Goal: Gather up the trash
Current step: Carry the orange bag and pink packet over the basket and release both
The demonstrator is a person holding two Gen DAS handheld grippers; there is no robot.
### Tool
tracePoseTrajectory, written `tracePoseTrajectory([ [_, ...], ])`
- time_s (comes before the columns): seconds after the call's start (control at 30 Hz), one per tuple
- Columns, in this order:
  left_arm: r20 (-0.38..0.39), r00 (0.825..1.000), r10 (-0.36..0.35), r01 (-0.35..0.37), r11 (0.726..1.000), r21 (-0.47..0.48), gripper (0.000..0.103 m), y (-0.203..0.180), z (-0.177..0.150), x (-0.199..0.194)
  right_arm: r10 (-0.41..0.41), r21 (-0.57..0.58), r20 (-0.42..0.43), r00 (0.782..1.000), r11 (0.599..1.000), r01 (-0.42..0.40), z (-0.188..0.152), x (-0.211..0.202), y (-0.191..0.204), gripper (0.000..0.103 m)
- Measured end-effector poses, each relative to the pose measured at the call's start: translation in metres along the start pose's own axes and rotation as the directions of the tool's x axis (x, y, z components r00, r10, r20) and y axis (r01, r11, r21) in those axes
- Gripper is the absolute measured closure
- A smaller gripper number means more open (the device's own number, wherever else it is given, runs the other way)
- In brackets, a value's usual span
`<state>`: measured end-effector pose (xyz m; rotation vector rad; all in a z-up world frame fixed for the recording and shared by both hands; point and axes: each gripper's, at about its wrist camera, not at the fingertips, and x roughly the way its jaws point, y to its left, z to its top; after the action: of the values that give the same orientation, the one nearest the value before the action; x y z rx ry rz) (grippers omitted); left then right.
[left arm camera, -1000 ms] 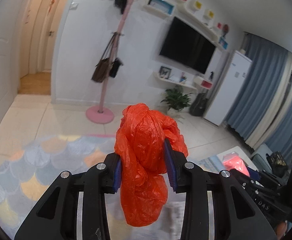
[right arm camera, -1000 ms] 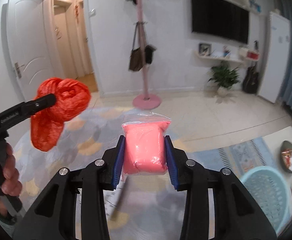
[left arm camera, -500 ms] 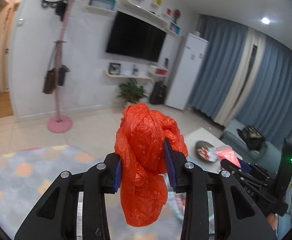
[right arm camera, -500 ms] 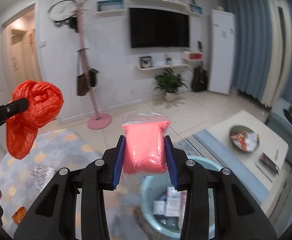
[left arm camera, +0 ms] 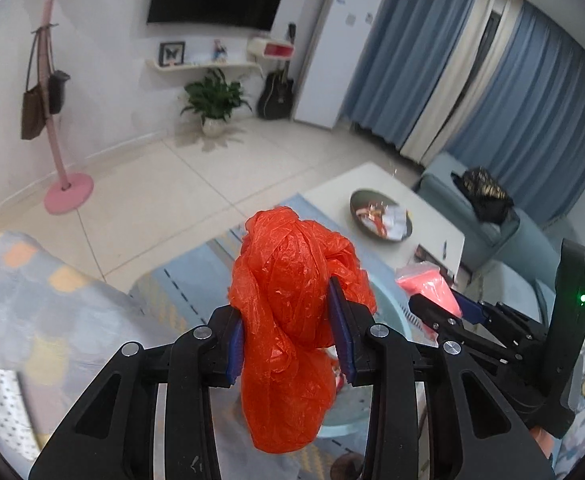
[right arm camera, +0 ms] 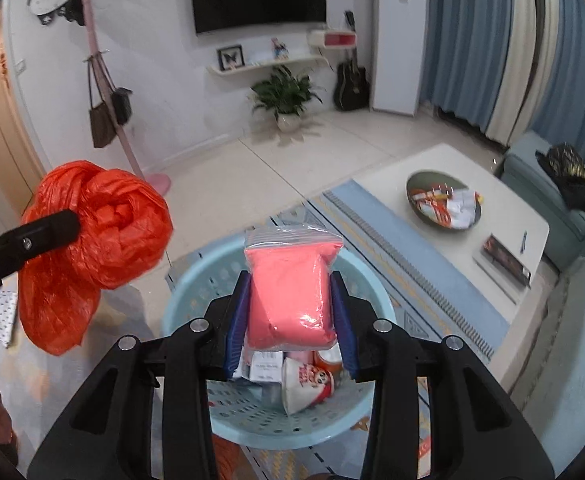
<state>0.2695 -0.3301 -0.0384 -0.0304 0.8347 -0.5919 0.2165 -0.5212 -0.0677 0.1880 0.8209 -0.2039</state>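
Observation:
My left gripper is shut on a crumpled orange plastic bag, held in the air; the bag also shows at the left of the right wrist view. My right gripper is shut on a pink filled zip bag and hangs right above a light blue basket on the floor. The basket holds several pieces of trash, among them a paper cup. In the left wrist view the basket lies mostly hidden behind the orange bag, and the right gripper with the pink bag is to the right.
A white low table with a dish of wrappers and a book stands right of the basket. A blue sofa is at the far right. A pink coat stand, a plant and patterned rugs lie beyond.
Both grippers have swung right and tipped downward, still holding their bags. The basket has come into view under the right gripper, and the table and sofa have come closer.

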Motion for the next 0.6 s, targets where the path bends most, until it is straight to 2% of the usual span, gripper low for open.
tracePoseTrajectory([
  [0.13,-0.041,0.999,0.007,-0.006,1.000,0.013,0.068,-0.004,-0.004,0.021,-0.006,0.016,-0.051,0.999,1.000,0.007,-0.006,0.022,-0.010,0.067],
  [0.2,-0.051,0.999,0.000,0.001,1.000,0.014,0.063,-0.005,-0.005,0.027,0.000,0.022,-0.069,0.998,1.000,0.001,-0.009,0.028,-0.012,0.067],
  [0.23,-0.053,0.999,0.003,-0.002,1.000,0.015,0.060,-0.007,-0.007,0.027,0.007,0.025,-0.079,0.997,1.000,-0.005,-0.010,0.031,-0.013,0.064],
  [0.27,-0.057,0.998,0.000,0.001,1.000,0.020,0.055,-0.007,-0.009,0.029,0.013,0.033,-0.091,0.996,0.999,-0.010,-0.010,0.034,-0.015,0.055],
  [0.33,-0.055,0.998,-0.007,0.009,0.999,0.034,0.050,-0.011,-0.010,0.025,0.016,0.044,-0.092,0.996,0.999,-0.012,-0.012,0.035,-0.017,0.043],
  [0.47,-0.033,0.999,-0.001,0.002,0.999,0.047,0.036,-0.010,-0.012,0.010,0.018,0.042,-0.087,0.996,0.999,-0.015,-0.013,0.031,-0.017,0.042],
  [0.6,-0.003,1.000,-0.008,0.008,0.999,0.035,0.032,-0.008,-0.011,-0.010,0.026,0.041,-0.068,0.997,0.999,-0.023,-0.012,0.017,-0.013,0.042],
])
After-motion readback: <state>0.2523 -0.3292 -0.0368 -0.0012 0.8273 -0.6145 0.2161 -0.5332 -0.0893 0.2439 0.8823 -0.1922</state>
